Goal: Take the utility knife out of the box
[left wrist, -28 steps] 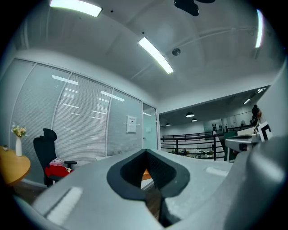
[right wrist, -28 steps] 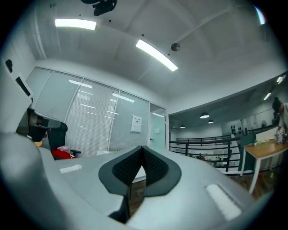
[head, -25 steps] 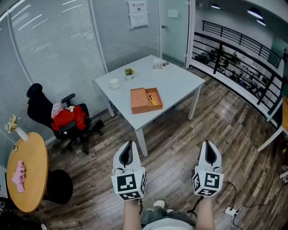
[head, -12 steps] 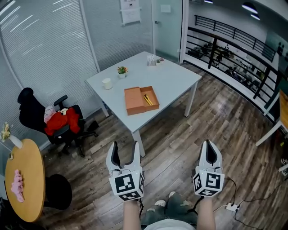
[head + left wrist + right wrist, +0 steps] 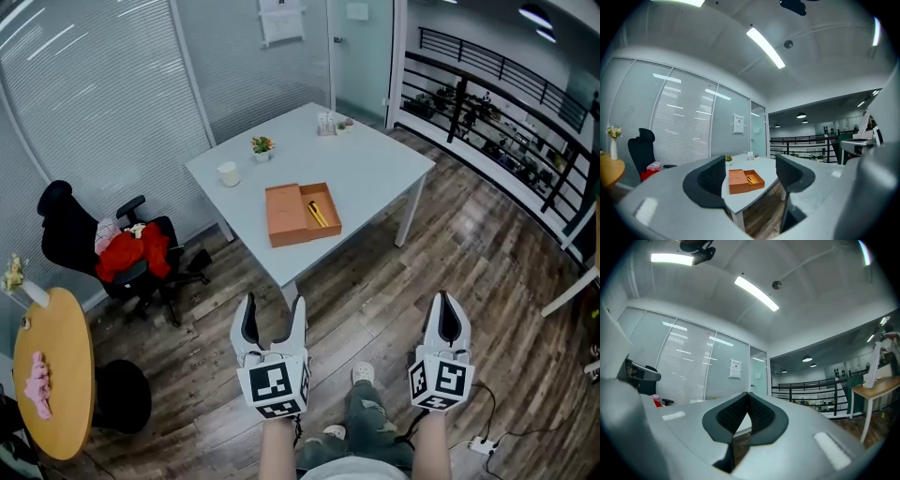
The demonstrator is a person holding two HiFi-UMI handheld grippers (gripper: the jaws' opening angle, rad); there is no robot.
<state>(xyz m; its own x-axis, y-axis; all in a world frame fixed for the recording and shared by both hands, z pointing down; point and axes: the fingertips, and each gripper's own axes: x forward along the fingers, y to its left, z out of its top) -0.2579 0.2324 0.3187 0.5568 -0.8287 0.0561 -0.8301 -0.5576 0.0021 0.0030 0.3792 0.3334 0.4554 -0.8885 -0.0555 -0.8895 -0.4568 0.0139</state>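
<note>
An open orange box lies on the pale grey table, its lid flipped to the left. A yellow utility knife rests in the box's right half. Through the left gripper view the box and knife appear small, framed between the jaws. My left gripper is open and empty, held over the wooden floor well short of the table. My right gripper is shut with nothing in it, also far from the table; the box is hidden in the right gripper view.
A small potted plant, a white cup and small items sit on the table's far side. A black office chair with red clothing stands left of the table. A round wooden table is at lower left, a railing at right.
My left gripper went from shut to open. The head view shifted, and table and box now sit a little nearer and lower in the picture. The right gripper stayed shut.
</note>
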